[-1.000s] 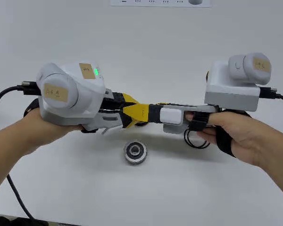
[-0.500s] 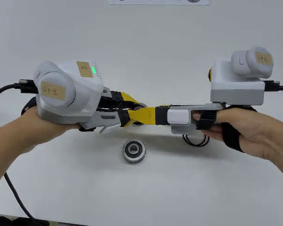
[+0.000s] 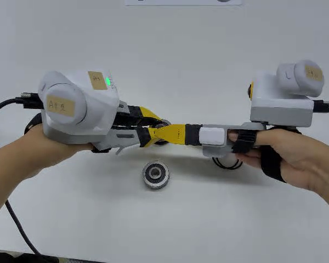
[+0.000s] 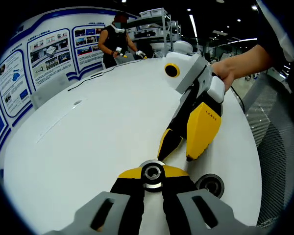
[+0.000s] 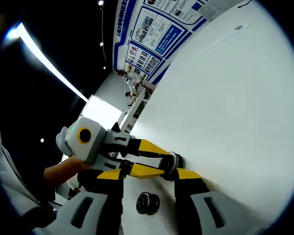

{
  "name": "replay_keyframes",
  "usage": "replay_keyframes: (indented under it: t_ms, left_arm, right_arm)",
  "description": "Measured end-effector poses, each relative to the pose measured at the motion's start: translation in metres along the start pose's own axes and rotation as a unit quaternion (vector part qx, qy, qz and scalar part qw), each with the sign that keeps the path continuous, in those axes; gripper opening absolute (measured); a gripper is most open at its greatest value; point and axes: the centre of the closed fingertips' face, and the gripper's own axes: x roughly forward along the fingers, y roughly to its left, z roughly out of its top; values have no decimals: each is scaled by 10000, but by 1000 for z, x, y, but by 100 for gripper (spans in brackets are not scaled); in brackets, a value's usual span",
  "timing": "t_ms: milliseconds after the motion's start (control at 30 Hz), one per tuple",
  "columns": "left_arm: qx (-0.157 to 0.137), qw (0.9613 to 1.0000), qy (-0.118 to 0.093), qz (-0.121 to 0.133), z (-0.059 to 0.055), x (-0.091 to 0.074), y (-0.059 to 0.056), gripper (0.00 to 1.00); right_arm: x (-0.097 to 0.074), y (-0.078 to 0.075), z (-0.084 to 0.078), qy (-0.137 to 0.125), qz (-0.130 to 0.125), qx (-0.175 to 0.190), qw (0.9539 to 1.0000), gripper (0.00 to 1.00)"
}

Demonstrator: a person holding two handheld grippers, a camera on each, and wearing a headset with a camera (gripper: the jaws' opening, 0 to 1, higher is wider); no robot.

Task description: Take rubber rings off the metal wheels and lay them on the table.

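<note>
White table (image 3: 170, 60), plain matte top. One metal wheel (image 3: 156, 175) lies flat on it, hub facing up. Loose black rubber rings (image 3: 226, 163) lie on the surface to the wheel's right and slightly farther back, apart from it.

Held wheel (image 4: 152, 173) sits in the left hand-held gripper (image 3: 153, 133) — loose wheel (image 3: 157, 175) on the table (image 3: 170, 66) before it, rings (image 3: 228, 163) to its right.

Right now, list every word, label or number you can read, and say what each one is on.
"A+", then an unclear mark: handwritten tan sticker on the left gripper.
Other stickers on both grippers: handwriting too blurred to read.
Small print on the yellow jaw of the right gripper: too small to read.
Wall posters: too small to read.
</note>
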Motion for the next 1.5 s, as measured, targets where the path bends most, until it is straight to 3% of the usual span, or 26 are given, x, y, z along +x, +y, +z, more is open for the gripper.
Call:
replay_keyframes:
  t_ms: [133, 333, 433, 600, 833, 900, 1500]
  left_arm:
    - [2, 10000, 2, -3, 0, 0, 0, 12]
    - [-2, 10000, -5, -9, 0, 0, 0, 12]
    - [0, 10000, -6, -19, 0, 0, 0, 12]
    - [6, 10000, 2, -25, 0, 0, 0, 12]
    - [17, 10000, 6, -55, 0, 0, -1, 12]
    - [28, 10000, 9, -87, 0, 0, -3, 12]
    - [62, 10000, 23, -67, 0, 0, -3, 12]
  right_arm:
    - [2, -4, 2, 18, -143, -166, 9998, 47]
    - [11, 0, 17, -285, -47, -337, 9990, 55]
    - [17, 2, 21, -299, 13, -373, 9989, 57]
    - [23, -2, 14, -105, 0, -374, 9992, 58]
    - [18, -3, 10, 62, 22, -468, 9989, 55]
    - [16, -3, 9, 112, 84, -340, 9993, 55]
    - [4, -3, -2, 308, 159, -101, 9994, 47]
